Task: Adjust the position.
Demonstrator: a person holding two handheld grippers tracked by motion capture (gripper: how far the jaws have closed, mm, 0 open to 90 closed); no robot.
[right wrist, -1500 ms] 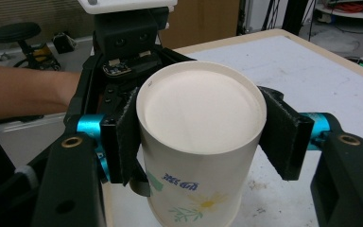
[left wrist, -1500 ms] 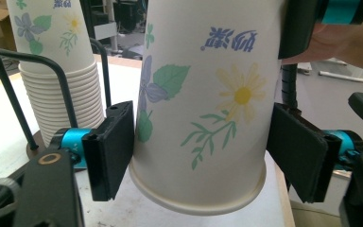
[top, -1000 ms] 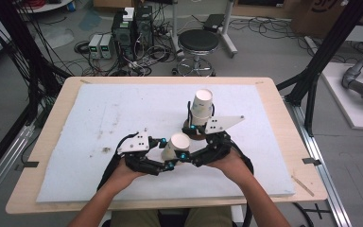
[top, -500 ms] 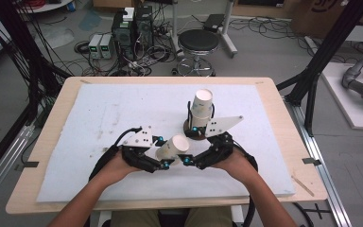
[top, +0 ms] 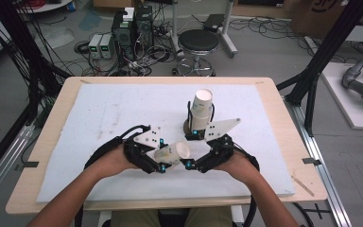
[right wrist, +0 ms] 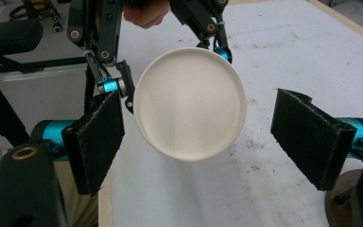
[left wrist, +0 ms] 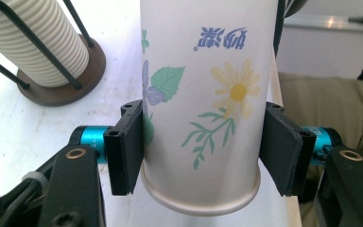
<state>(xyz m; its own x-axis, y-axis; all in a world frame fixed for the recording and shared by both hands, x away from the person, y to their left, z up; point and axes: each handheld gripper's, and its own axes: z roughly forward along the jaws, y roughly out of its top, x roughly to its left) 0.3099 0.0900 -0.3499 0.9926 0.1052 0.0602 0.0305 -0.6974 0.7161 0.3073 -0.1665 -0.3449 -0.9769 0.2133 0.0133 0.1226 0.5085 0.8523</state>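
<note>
Your left tool [top: 163, 161] is clenched on a cup [top: 172, 152]. In the left gripper view its two black pads [left wrist: 128, 146] press on opposite sides of the cup [left wrist: 205, 94], just above the rolled rim, which faces that camera; the wall shows a green leaf, a yellow daisy and blue print. In the high view the cup lies nearly level in the grip, off the bench [top: 264, 87], its open mouth turned towards your right tool [top: 196, 163].

Your right tool is released. In the right gripper view its pads [right wrist: 312, 137] stand wide apart, one on either side of the cup's round mouth [right wrist: 189, 104], and neither touches it; you look straight into the white inside. Behind the cup, the left tool [right wrist: 163, 56] and part of your left hand [right wrist: 144, 12] show.

Both tools sit close together over the near middle of the bench, above the white mat [top: 99, 113] that covers most of it, with your hands coming in over the near edge.

Farther out, towards the middle of the bench and just beyond your right tool, a stack of cups [top: 201, 109] stands in a wire holder on a round brown base [top: 187, 127]. In the left gripper view this stack [left wrist: 33, 42] appears at the upper left, ribbed with rims, held by black rods.
</note>
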